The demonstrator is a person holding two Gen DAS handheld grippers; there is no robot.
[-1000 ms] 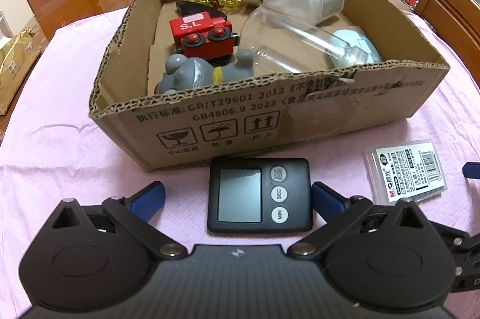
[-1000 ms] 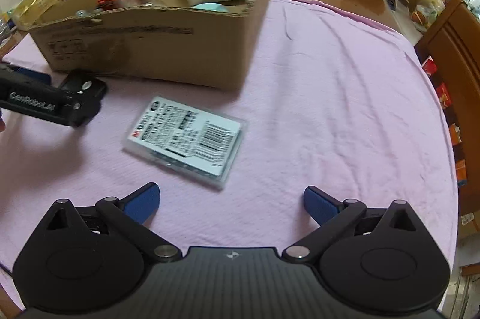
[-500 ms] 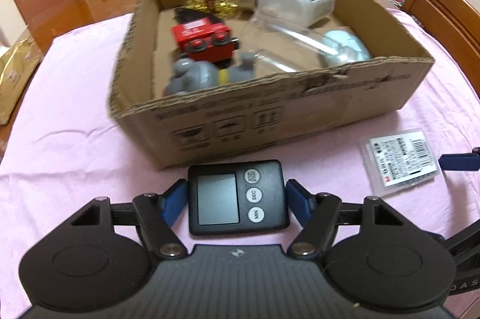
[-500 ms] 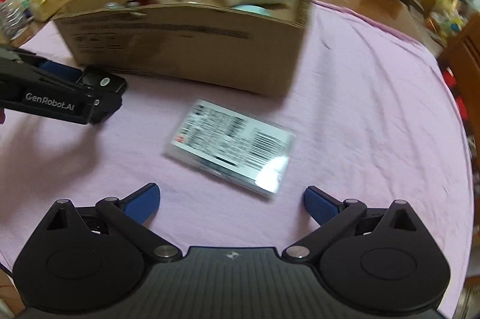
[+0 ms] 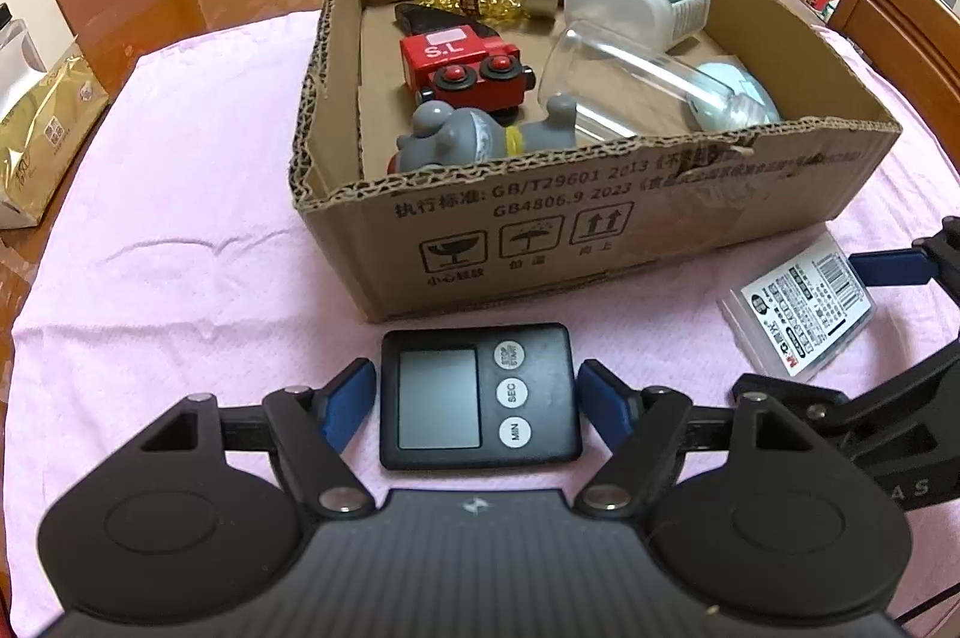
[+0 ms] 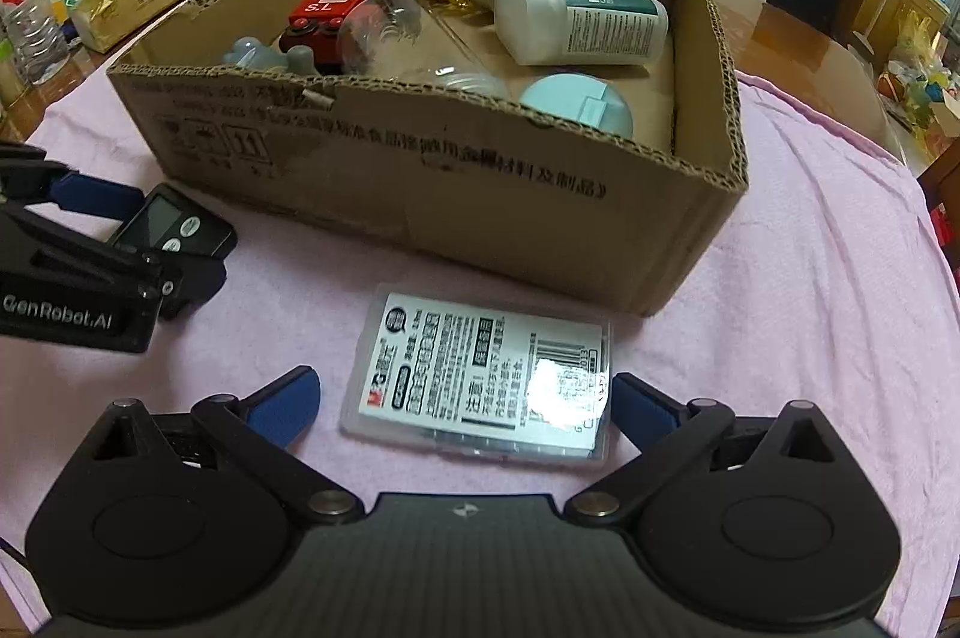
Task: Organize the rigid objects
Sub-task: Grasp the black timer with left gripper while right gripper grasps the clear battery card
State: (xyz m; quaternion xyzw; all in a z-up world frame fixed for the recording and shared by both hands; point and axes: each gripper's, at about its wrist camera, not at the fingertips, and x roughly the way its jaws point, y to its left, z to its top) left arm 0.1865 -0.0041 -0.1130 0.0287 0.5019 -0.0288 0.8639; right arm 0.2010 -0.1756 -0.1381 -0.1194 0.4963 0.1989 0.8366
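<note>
Cardboard box (image 5: 600, 230) holds eight items; both tongs open, left (image 5: 477, 398) opening around one timer (image 5: 480, 395).

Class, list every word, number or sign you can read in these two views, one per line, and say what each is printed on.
"S.L": red toy train
"STOP START", "SEC", "MIN": timer buttons
"GB/T29601 2013", "GB4806.9 2023", three handling symbols: cardboard box front wall
"GenRobot.AI": left claw
Barcode and red logo: clear plastic case; its fine print is too small
White bottle's green label: too blurred
</note>
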